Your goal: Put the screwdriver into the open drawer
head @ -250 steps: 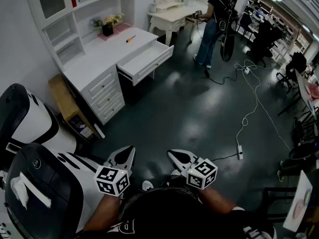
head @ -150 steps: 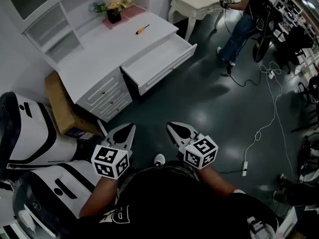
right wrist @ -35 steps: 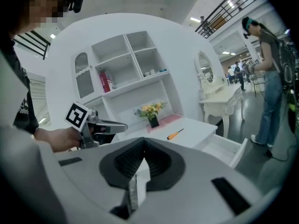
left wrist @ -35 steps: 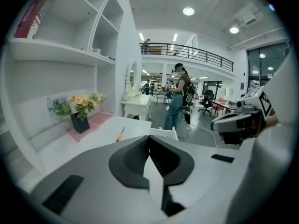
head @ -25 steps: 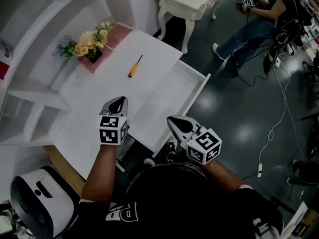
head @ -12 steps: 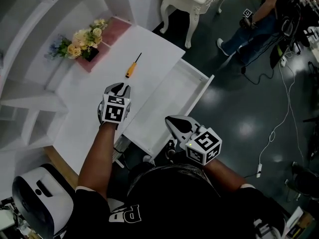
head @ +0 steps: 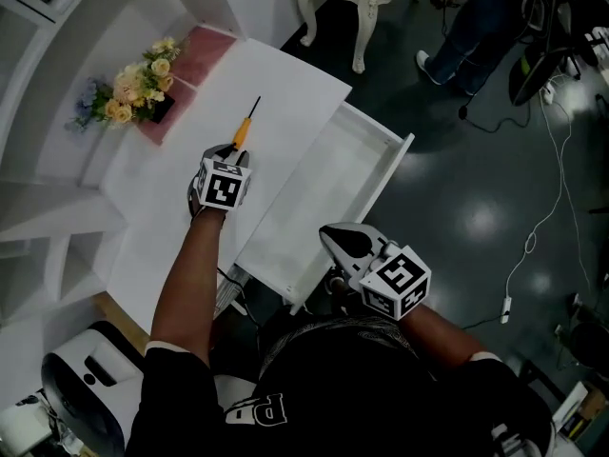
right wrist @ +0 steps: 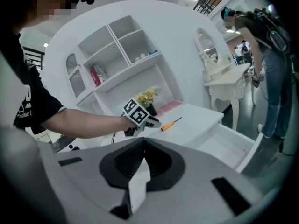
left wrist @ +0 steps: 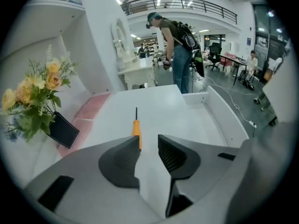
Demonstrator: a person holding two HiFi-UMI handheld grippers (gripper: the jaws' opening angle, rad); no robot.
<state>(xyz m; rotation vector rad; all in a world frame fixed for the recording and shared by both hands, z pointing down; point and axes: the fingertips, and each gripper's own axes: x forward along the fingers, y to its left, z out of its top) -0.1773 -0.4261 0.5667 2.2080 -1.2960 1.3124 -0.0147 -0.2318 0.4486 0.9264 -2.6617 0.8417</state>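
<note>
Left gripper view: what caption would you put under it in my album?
Left tongs opening over the desk, orange screwdriver just ahead, not yet gripped; open drawer to the right.

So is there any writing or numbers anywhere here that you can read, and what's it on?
"PR": white letters on the person's black shirt, partly hidden, so uncertain.
Shelved books: too small to read.
Marker cubes: black-and-white squares only, no letters.
</note>
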